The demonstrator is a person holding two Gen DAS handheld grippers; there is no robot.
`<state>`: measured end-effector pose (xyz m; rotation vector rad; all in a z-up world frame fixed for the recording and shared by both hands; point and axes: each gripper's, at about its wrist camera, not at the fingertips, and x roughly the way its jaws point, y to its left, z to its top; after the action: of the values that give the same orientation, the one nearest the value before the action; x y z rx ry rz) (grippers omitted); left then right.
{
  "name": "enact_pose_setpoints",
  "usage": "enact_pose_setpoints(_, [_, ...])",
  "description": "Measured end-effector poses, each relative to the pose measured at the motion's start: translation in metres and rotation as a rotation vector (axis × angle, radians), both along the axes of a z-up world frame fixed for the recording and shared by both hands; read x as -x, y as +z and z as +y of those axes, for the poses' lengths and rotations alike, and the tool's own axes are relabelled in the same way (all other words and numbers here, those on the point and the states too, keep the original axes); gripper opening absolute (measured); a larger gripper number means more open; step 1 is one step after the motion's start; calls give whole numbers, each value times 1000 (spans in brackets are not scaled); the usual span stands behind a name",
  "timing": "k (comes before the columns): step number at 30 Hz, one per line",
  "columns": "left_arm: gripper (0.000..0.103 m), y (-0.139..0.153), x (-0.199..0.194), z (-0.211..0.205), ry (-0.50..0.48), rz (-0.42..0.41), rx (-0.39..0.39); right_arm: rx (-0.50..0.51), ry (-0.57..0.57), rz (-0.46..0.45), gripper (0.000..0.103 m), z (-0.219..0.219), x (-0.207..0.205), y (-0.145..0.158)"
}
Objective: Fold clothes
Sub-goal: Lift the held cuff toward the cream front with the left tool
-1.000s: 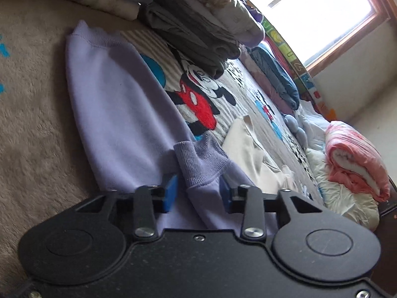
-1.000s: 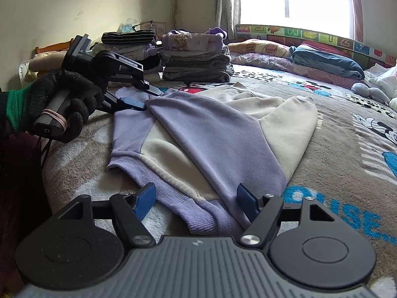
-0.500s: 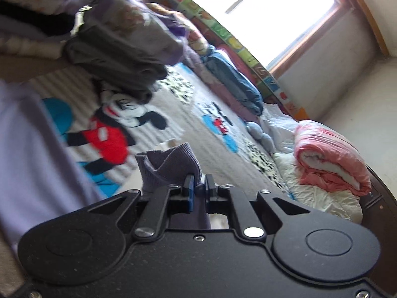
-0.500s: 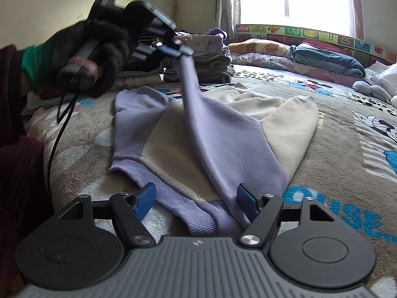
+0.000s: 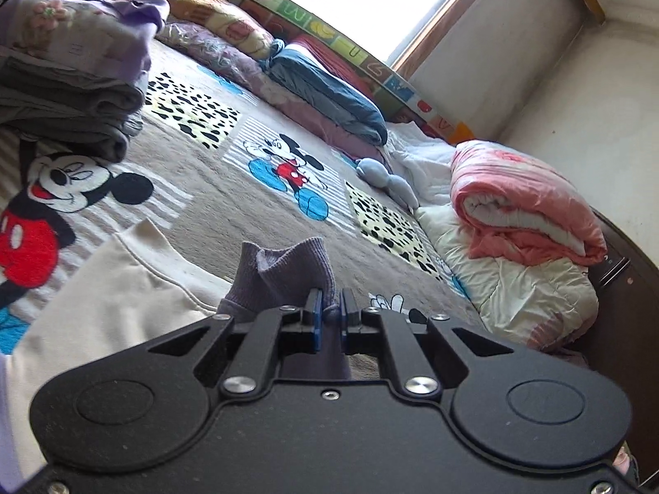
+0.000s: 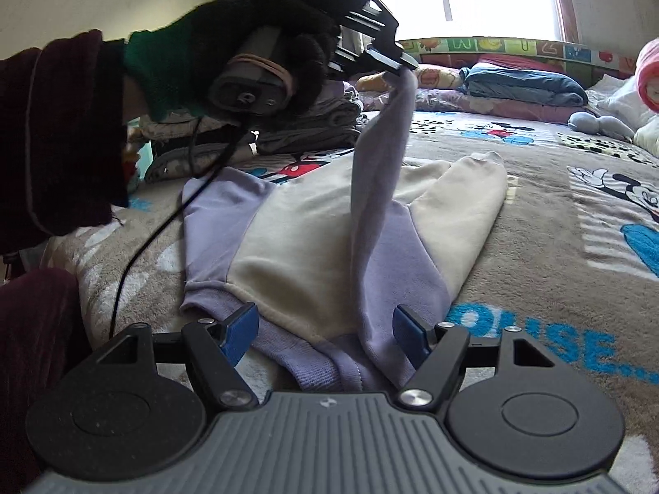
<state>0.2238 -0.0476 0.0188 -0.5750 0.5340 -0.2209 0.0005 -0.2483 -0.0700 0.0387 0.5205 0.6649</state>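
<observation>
**Sleeve cuff pinched and lifted over the sweatshirt**

Your left gripper (image 5: 328, 313) was pressed together on the ribbed cuff (image 5: 288, 271) of the lilac sleeve (image 6: 377, 173), with a bunch of the knit standing up above the blue pads. From the right wrist view, that sleeve rose in a taut strip from the lower edge of the sweatshirt (image 6: 313, 247) up to the left gripper, which your gloved hand (image 6: 247, 61) held above the garment. Your right gripper (image 6: 325, 329) was spread wide, low and close to the purple hem band (image 6: 288, 354), its pads on either side of the hem and closed on nothing.

The sweatshirt lay flat on the bed (image 6: 556, 271), cream and lilac panels up, its far end pointing toward the stacks of folded clothes (image 6: 313, 123) by the wall. The other parts looked smoothed out, with one rounded cream edge (image 6: 473, 206) on the side away from you.

It read as soft, light fleece: it would drape and sag, not hold a line, and the plush bed cover would likely drag on it. The ribbed cuff was the firmest place to hold, being thicker and less apt to slip from the pads. The hem band would give your right gripper a similar hold for pinning the body while the sleeve was laid down.
</observation>
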Motion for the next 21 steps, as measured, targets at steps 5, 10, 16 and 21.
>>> enact_pose_setpoints(5, [5,-10,-22,-18,-16,24,-24,-38,-7,60,72,-7,-8,-4])
enact_pose_setpoints(10, [5,-20,-41,-38,-39,40,-97,-58,-2,84,72,-8,-10,-7])
enact_pose_setpoints(16, [5,-36,-55,-58,-75,57,-175,-76,7,101,73,-7,-11,-7])
enact_pose_setpoints(21, [5,-49,-66,-72,-84,82,-239,-92,9,112,73,-9,-13,-8])
